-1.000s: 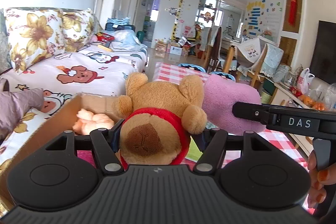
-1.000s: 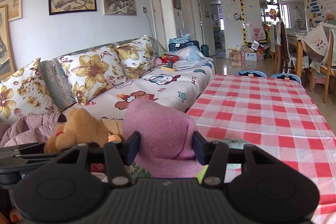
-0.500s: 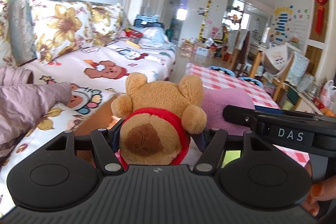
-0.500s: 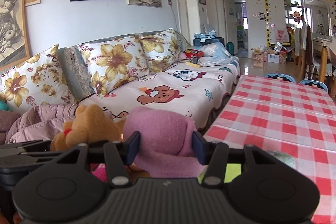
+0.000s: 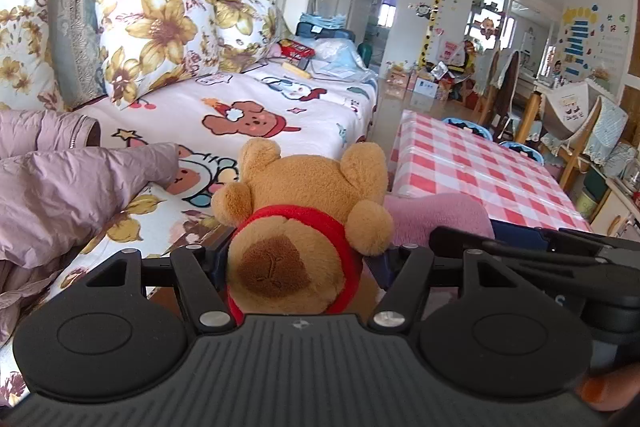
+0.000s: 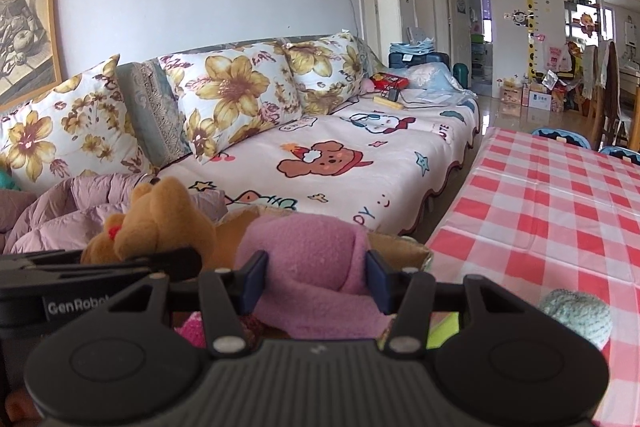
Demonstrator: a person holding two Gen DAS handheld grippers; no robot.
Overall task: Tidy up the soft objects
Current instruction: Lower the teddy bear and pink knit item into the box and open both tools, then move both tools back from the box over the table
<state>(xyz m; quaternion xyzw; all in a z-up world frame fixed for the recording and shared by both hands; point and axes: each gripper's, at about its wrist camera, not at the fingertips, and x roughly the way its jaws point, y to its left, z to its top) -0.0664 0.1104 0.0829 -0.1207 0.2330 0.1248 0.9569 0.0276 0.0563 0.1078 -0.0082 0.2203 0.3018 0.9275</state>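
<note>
Left gripper (image 5: 298, 263) jaws clamped the teddy bear (image 5: 300, 223) around its soft, light body above the sofa's edge. Right gripper (image 6: 316, 281) jaws pinched a squashy pink fleece item (image 6: 312, 267), possibly a hat, over the cardboard box (image 6: 404, 247).

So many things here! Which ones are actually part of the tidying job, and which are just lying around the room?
Part of the job:
- brown plush bear with a red collar, clamped in the left gripper
- pink fleece soft item, clamped in the right gripper
- cardboard box below them

Just lying about:
- lilac padded jacket
- yellow-flowered cushions
- red-checked tablecloth
- grey-green knitted ball
</note>
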